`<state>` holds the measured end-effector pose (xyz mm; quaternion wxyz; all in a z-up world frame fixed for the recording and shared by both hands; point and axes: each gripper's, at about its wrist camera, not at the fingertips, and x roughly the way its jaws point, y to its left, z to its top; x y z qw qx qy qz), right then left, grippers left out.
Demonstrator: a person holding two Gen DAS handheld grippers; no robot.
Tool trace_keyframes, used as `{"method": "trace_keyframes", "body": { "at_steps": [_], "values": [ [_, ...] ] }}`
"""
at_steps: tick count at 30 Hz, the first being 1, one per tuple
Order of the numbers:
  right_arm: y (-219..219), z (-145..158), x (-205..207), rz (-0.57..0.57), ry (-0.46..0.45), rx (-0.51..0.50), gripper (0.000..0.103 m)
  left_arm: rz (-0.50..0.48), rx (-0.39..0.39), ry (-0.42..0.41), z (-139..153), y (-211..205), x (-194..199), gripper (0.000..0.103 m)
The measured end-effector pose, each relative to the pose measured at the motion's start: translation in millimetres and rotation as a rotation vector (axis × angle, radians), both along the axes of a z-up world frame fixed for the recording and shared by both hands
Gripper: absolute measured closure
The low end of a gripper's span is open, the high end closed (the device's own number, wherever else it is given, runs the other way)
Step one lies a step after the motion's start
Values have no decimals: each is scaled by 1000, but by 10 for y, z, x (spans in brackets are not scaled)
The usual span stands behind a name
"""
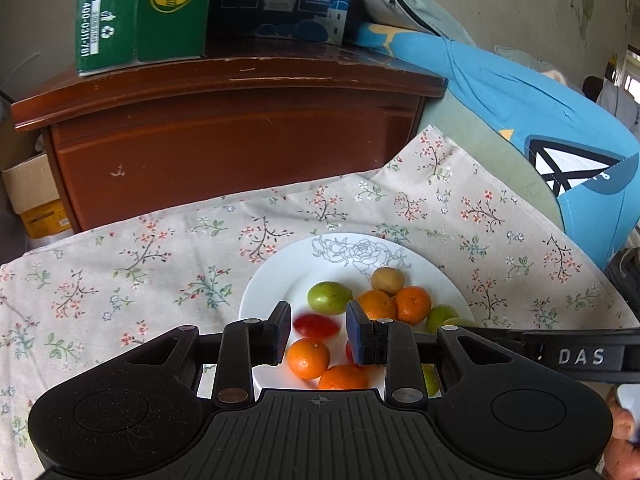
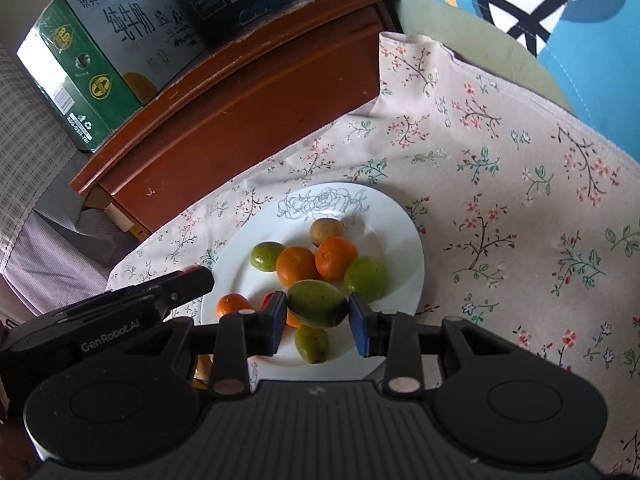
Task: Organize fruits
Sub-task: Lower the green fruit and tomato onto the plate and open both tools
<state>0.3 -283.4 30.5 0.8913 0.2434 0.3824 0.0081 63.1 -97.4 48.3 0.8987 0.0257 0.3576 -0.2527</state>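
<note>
Green fruit (image 2: 318,304) clamped in right tool (image 2: 318,322)

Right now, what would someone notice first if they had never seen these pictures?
Probably the white plate on the flowery tablecloth, piled with little oranges and green fruits. Next, the right gripper just above the plate, its blue fingers squeezing a green fruit with a dark end. The left gripper holds a red fruit over the same plate.
</note>
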Motion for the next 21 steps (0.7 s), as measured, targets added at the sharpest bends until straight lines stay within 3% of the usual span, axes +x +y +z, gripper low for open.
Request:
{"method": "trace_keyframes", "body": {
  "at_steps": [14, 16, 18, 21],
  "values": [
    [-32, -120, 59, -47, 31, 19, 67, -11, 28, -1, -48, -144, -5, 73],
    [-46, -107, 58, -54, 21, 26, 66, -7, 29, 3, -33, -142, -11, 66],
    [-56, -87, 53, -52, 7, 34, 66, 8, 21, -3, 7, -114, -30, 45],
    [-60, -46, 48, -51, -12, 45, 66, 29, 1, -32, 140, -26, -56, 38]
  ]
}}
